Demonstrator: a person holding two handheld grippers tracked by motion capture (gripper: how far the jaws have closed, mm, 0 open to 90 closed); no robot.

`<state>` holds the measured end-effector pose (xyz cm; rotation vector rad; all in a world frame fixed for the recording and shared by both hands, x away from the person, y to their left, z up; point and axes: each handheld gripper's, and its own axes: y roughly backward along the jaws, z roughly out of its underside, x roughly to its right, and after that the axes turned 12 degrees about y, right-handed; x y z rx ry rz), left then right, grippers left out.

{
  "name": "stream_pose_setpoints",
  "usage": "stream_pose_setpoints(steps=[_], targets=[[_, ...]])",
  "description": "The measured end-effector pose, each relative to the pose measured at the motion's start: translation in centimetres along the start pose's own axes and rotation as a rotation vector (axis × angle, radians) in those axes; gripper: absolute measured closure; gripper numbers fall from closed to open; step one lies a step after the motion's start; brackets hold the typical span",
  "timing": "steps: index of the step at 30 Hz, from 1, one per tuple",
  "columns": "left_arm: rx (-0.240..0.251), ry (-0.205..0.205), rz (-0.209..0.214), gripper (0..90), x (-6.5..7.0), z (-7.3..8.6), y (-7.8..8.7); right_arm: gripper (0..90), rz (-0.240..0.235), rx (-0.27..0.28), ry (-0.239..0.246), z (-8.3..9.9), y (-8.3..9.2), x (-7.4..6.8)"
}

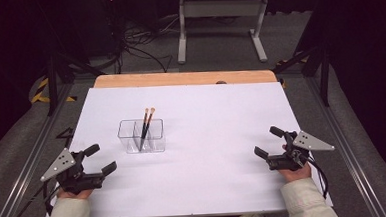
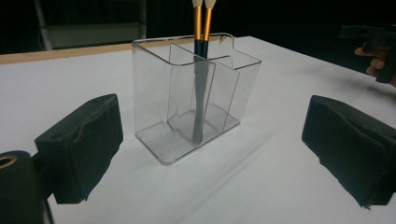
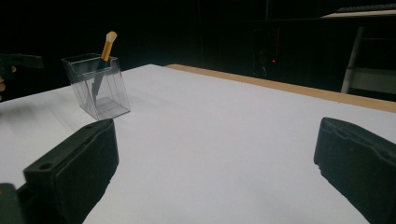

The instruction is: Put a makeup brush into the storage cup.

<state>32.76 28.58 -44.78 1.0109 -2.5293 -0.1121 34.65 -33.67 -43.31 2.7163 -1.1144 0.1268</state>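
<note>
A clear plastic organizer (image 1: pixel 142 136) with compartments stands on the white table sheet (image 1: pixel 207 138), left of centre. Two brushes (image 1: pixel 147 122) with black handles, gold ferrules and pale tips stand in it, leaning together. My left gripper (image 1: pixel 100 160) rests at the near left edge, open and empty, its jaws pointed at the organizer (image 2: pixel 196 95) and the brushes (image 2: pixel 201 28). At the near right my right gripper (image 1: pixel 269 142) is open and empty as well. Far to its left I see the organizer (image 3: pixel 98 86) with a brush (image 3: pixel 108 45).
A wooden table edge (image 1: pixel 184 78) runs along the far side of the sheet. Beyond it stand a white frame (image 1: pixel 221 17) and cables on the floor. Metal rails flank the table on both sides.
</note>
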Motion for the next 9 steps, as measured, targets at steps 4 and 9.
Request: stream_pose_setpoints(steps=[4,9], targets=[[0.004,-0.001,-0.005,6.0,0.01,-0.02,0.02,0.2,0.008,0.018,-0.006,-0.08,0.15,0.03],[0.007,-0.001,-0.011,5.5,-0.06,-0.09,-0.05,0.2,0.011,0.019,-0.005,0.01,0.08,0.08]])
